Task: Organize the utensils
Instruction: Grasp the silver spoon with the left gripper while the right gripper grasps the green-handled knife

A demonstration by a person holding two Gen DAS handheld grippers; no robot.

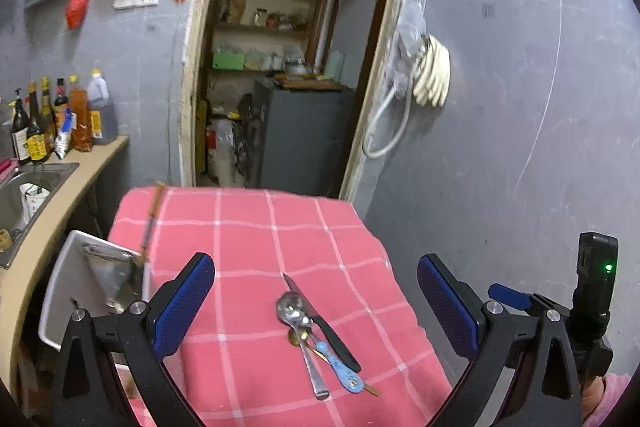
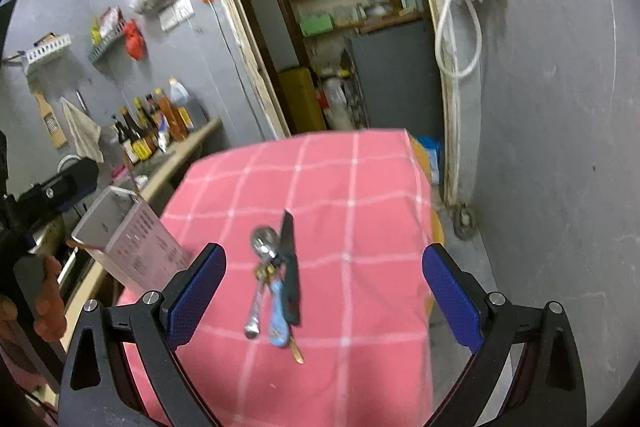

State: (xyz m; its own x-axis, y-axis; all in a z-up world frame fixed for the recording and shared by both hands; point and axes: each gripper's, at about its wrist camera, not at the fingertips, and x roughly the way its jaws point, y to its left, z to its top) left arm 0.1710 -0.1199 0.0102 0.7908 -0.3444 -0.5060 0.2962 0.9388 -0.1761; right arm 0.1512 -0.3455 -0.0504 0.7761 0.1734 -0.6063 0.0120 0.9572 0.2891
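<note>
Both grippers stand wide with nothing between their blue pads. The left gripper and the right gripper each hover above a table draped in a pink checked cloth, angled down toward the same small heap of utensils.

That heap lies near the middle of the cloth, closer to its near edge than its far one. It holds a steel spoon with a shiny round bowl, a black-handled knife with its dark blade pointing toward the far edge, a pale blue patterned handle whose head is hidden beneath the others, and a thin brass-coloured piece poking out from under them. They overlap and touch, handles fanned toward the near edge, so each would likely need to be picked out singly.

A white rectangular holder stands just off the cloth's left edge, beside a counter with a sink. It already contains a few items, among them what looks like a long thin stick leaning out; it is probably the destination for sorting.

The open jaws suggest a pickup is being lined up, with no utensil gripped yet.
</note>
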